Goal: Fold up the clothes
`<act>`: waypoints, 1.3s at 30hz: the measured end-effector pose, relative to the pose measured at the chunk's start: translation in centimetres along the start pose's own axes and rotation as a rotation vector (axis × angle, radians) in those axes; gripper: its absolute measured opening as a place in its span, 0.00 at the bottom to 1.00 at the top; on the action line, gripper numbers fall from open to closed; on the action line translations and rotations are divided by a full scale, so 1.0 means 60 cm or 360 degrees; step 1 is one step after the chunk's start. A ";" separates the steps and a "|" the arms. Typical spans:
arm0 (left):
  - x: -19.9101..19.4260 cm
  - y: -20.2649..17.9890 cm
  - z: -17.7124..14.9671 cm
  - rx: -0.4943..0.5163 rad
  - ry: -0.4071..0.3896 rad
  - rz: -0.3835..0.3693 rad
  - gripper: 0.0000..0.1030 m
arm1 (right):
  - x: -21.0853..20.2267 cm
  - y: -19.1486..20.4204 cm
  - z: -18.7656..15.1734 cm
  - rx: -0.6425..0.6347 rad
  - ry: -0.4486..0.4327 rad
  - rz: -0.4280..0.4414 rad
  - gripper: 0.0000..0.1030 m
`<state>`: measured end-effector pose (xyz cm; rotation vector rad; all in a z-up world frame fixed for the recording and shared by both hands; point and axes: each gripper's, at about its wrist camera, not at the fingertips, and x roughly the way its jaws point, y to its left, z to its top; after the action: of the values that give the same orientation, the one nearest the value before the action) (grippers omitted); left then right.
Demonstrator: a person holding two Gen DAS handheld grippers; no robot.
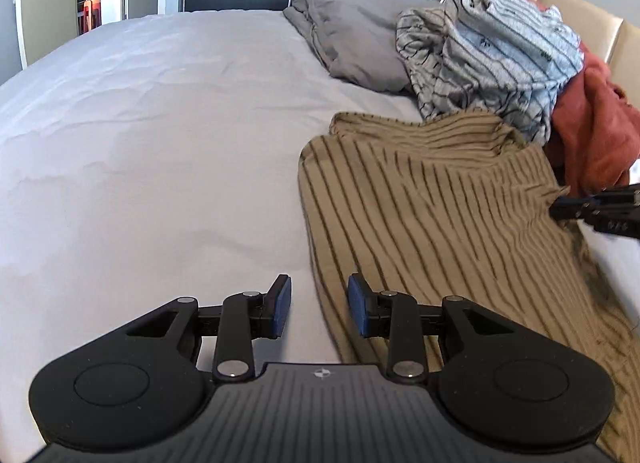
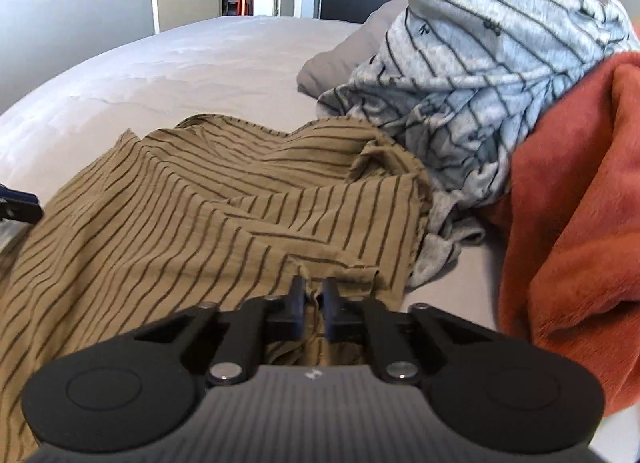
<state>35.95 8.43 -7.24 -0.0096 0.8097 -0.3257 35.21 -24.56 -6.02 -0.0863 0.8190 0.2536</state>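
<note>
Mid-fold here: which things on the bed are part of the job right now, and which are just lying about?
In the job:
- tan striped garment, spread on the bed
- right gripper, pinching its edge
- left gripper, open over its other edge

Lying about:
- grey striped clothes, heaped
- rust-red garment
- grey pillows
- white sheet

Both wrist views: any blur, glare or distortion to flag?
Left wrist view: fisheye bends the bed; the right gripper at the frame edge is smeared. Right wrist view: the rust garment looks soft; dark vignette corners; no glare in either.
</note>
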 end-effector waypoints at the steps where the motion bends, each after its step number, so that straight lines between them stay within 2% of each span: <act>1: -0.001 0.003 -0.001 -0.0015 -0.0001 -0.0003 0.28 | -0.005 0.001 0.001 0.0002 -0.0012 0.0003 0.07; 4: -0.007 0.010 -0.002 -0.0052 -0.0006 -0.0013 0.28 | -0.028 0.003 0.016 0.0010 -0.0058 -0.0021 0.06; 7: -0.015 0.012 -0.004 -0.0053 -0.0006 -0.0027 0.28 | -0.048 -0.003 0.046 0.0015 -0.0069 -0.0110 0.06; 10: -0.017 0.010 -0.007 -0.0055 0.0013 -0.0041 0.29 | -0.051 -0.020 0.065 0.0058 -0.0015 -0.0221 0.06; 14: -0.015 0.003 -0.011 -0.0029 0.0038 -0.0068 0.29 | -0.041 -0.034 0.068 0.0131 0.0047 -0.0234 0.06; 17: -0.013 -0.005 -0.012 0.0014 0.0038 -0.0059 0.29 | -0.046 -0.028 0.080 0.0162 0.0072 -0.0201 0.06; 20: -0.015 -0.006 -0.009 0.0013 0.0020 -0.0061 0.29 | -0.059 -0.013 0.105 0.0186 0.0107 -0.0110 0.06; 29: -0.045 0.004 0.006 -0.0006 -0.0062 -0.0075 0.29 | -0.075 0.114 0.207 0.0121 0.0210 0.0106 0.06; 34: -0.063 0.015 0.004 0.0006 -0.0080 -0.0084 0.29 | -0.036 0.192 0.247 0.0161 0.0232 0.0228 0.06; 39: -0.075 0.032 0.001 0.0001 -0.0082 -0.0079 0.29 | 0.015 0.251 0.254 0.0159 0.0270 0.0303 0.06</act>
<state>33.64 11.52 -4.27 -0.0372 0.7589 -0.3712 42.79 -7.16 4.03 0.0652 1.0087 0.3880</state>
